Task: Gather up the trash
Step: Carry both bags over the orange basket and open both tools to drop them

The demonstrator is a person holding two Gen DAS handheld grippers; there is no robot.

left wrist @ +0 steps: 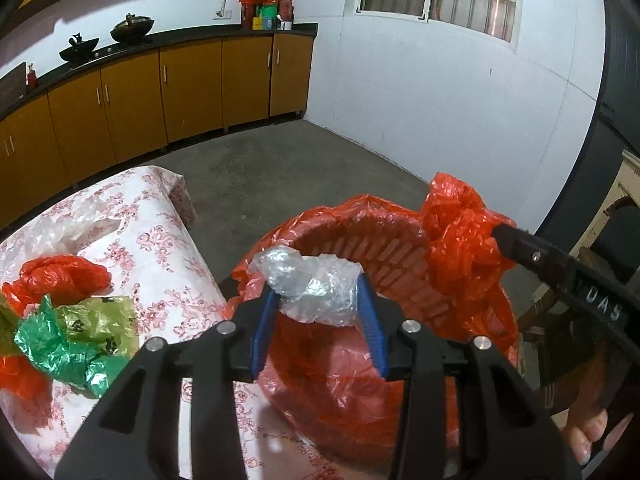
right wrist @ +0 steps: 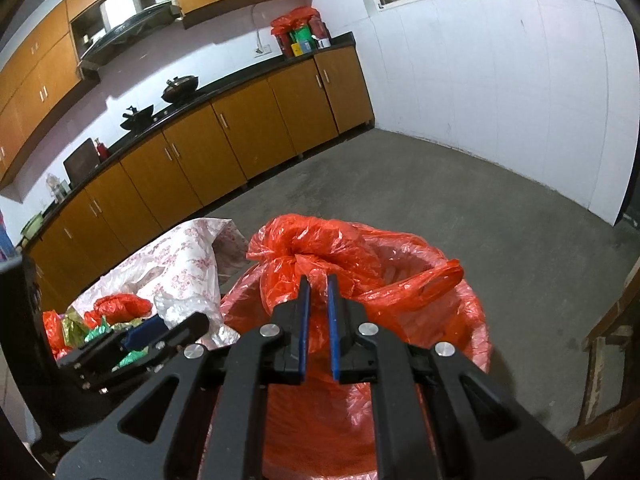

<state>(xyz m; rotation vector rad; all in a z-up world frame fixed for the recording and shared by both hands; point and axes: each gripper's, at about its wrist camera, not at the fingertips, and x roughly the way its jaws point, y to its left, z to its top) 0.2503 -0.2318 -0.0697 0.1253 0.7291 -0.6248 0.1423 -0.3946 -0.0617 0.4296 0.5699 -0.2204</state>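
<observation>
My left gripper (left wrist: 318, 288) is shut on a crumpled clear plastic bag (left wrist: 308, 280), which hangs over the open mouth of a slatted basket (left wrist: 400, 260) lined with a red plastic bag (left wrist: 340, 392). My right gripper (right wrist: 318, 280) is shut on a bunched fold of that red liner (right wrist: 304, 252) at the basket's rim; in the left wrist view it enters from the right (left wrist: 504, 234). More trash lies on the floral tablecloth (left wrist: 160, 240) to the left: a red bag (left wrist: 60, 276), a green bag (left wrist: 52, 344), a yellow-green bag (left wrist: 100, 320) and thin clear plastic (left wrist: 68, 228).
The basket stands by the table's right edge, above a bare concrete floor (right wrist: 460, 208). Orange kitchen cabinets (left wrist: 132, 96) with woks on a dark counter run along the back wall. A wooden chair frame (right wrist: 608, 360) stands at the right. A person's fingers (left wrist: 592, 436) show at the lower right.
</observation>
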